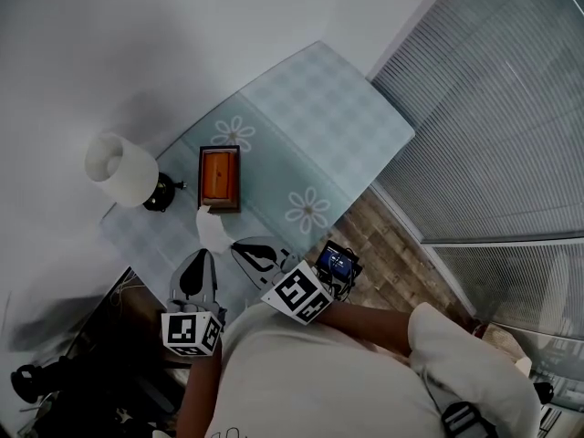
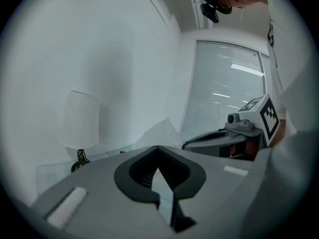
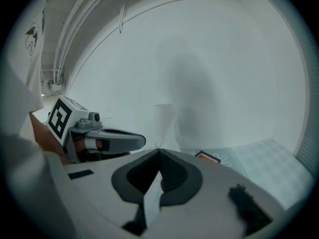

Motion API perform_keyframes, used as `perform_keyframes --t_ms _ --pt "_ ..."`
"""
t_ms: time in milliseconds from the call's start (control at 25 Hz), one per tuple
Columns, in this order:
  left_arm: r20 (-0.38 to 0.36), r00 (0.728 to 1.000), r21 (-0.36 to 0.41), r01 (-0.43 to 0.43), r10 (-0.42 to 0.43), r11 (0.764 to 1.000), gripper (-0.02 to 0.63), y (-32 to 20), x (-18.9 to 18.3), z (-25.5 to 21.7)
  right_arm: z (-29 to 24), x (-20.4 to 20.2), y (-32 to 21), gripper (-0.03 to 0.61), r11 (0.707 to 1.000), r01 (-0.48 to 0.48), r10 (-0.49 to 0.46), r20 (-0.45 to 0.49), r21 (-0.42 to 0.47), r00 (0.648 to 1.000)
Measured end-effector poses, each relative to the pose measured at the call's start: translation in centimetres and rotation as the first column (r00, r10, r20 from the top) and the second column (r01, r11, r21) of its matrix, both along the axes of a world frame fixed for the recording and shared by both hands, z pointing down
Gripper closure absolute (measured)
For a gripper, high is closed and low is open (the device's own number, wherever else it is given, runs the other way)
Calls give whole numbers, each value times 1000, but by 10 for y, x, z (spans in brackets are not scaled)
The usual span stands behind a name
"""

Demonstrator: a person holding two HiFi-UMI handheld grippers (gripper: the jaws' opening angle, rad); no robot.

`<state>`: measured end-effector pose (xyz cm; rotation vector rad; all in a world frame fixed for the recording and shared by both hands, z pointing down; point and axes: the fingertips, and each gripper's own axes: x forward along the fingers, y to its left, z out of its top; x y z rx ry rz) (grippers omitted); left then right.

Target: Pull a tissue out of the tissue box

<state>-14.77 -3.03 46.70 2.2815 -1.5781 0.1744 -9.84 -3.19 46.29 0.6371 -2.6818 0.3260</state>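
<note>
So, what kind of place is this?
Probably a room in a home or office: a lamp and tissue box on a cloth-covered table, window blinds, wood floor.

A rectangular table [image 1: 365,126] covered with a pale green checked cloth printed with white daisies was seen. A white-shaded lamp on a dark base [image 1: 123,169] and a brown wooden tissue box with an orange top [image 1: 219,177] were set near each other on it. A crumpled white tissue [image 1: 212,227] was seen at the box's near end.
</note>
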Motion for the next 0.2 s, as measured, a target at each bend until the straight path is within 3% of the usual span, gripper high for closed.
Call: perform_keyframes --t_ms 200 --pt "-1 1000 -1 -11 11 1000 607 1 2 0 2 -1 2 563 1000 -2 2 -2 -8 1000"
